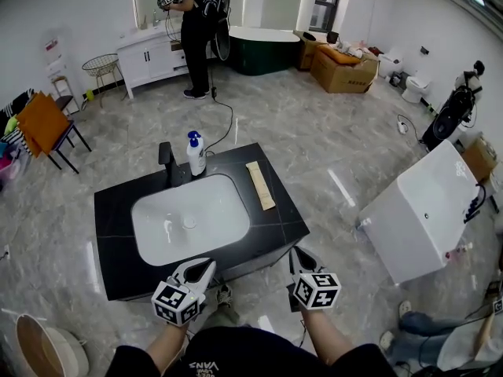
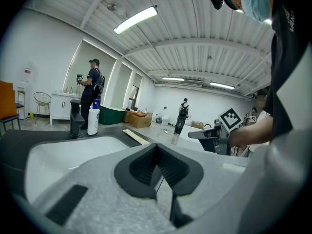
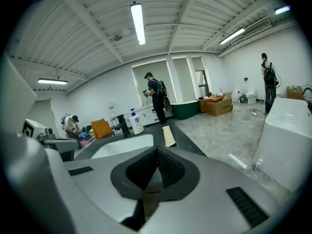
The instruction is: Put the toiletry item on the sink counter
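Observation:
A black sink counter (image 1: 271, 220) holds a white basin (image 1: 189, 218), a black faucet (image 1: 167, 162) and a white pump bottle with a blue top (image 1: 196, 154). A long flat beige toiletry item (image 1: 260, 184) lies on the counter to the right of the basin. It also shows in the left gripper view (image 2: 136, 136) and in the right gripper view (image 3: 168, 136). My left gripper (image 1: 206, 265) hovers at the counter's near edge, shut and empty (image 2: 157, 146). My right gripper (image 1: 299, 254) sits off the counter's near right corner, also shut with nothing in it (image 3: 157, 149).
A person (image 1: 194, 30) stands at a white vanity (image 1: 149, 53) far back. An orange chair (image 1: 43, 124) is at left and a wicker basket (image 1: 43, 348) at bottom left. A white fixture (image 1: 424, 210) lies on the floor at right, with cardboard boxes (image 1: 342, 67) behind it.

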Demonstrator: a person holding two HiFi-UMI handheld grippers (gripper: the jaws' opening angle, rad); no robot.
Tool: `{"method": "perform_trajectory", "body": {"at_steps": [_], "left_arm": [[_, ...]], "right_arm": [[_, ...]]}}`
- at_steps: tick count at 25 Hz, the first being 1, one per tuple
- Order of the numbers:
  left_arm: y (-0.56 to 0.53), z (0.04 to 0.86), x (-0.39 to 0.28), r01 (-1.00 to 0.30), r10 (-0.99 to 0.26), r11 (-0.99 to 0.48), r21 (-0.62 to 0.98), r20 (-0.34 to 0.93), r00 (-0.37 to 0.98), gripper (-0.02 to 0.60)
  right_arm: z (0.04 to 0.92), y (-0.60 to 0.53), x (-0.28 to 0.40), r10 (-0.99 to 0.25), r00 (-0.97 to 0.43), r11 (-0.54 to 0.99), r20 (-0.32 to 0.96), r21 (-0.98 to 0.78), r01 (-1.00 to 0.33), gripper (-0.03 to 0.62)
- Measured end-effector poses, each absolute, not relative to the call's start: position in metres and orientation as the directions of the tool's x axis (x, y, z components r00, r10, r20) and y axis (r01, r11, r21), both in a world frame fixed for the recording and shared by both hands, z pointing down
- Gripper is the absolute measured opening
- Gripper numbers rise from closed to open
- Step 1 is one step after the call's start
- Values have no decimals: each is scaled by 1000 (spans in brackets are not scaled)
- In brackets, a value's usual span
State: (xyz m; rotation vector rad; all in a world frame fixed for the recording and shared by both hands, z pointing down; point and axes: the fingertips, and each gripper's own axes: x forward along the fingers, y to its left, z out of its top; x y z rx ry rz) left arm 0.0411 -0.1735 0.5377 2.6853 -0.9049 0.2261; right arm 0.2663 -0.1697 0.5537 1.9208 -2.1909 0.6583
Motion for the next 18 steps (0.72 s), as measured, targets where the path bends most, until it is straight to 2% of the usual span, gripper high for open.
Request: {"method": "perform_trajectory", "body": {"at_steps": [18], "left_arm": [[-91, 537, 45, -577, -528, -787, 216, 247, 812, 11]], "right_arm": [[543, -64, 258, -927, -180, 81, 330, -292, -953, 0]]}}
